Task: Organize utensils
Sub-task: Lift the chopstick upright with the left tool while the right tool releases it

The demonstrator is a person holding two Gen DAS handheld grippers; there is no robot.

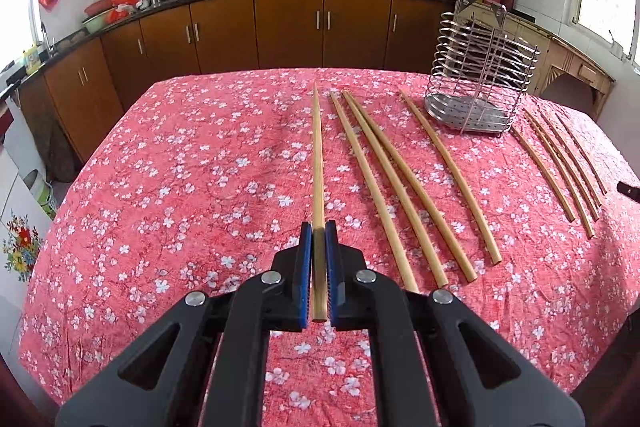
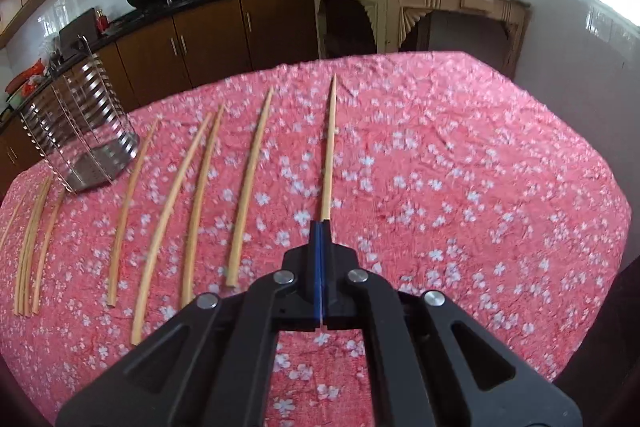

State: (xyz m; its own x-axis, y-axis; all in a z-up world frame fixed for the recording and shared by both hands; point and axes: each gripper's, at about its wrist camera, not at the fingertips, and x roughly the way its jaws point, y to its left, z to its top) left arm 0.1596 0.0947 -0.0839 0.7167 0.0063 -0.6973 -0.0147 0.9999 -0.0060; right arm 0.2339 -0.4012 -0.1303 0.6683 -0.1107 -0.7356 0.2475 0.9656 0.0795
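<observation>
Bamboo chopstick (image 1: pixel 318 163) sits clamped in my left gripper (image 1: pixel 319 231), pointing ahead; my right gripper (image 2: pixel 321 227) pinches another chopstick (image 2: pixel 329 147). Wire holder (image 1: pixel 478 75) stands ahead-right of the left.

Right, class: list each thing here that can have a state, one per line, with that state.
left gripper: shut on a chopstick.
right gripper: shut on another chopstick.
loose chopsticks: lying flat on the tablecloth.
metal utensil holder: upright, nothing in it.
</observation>
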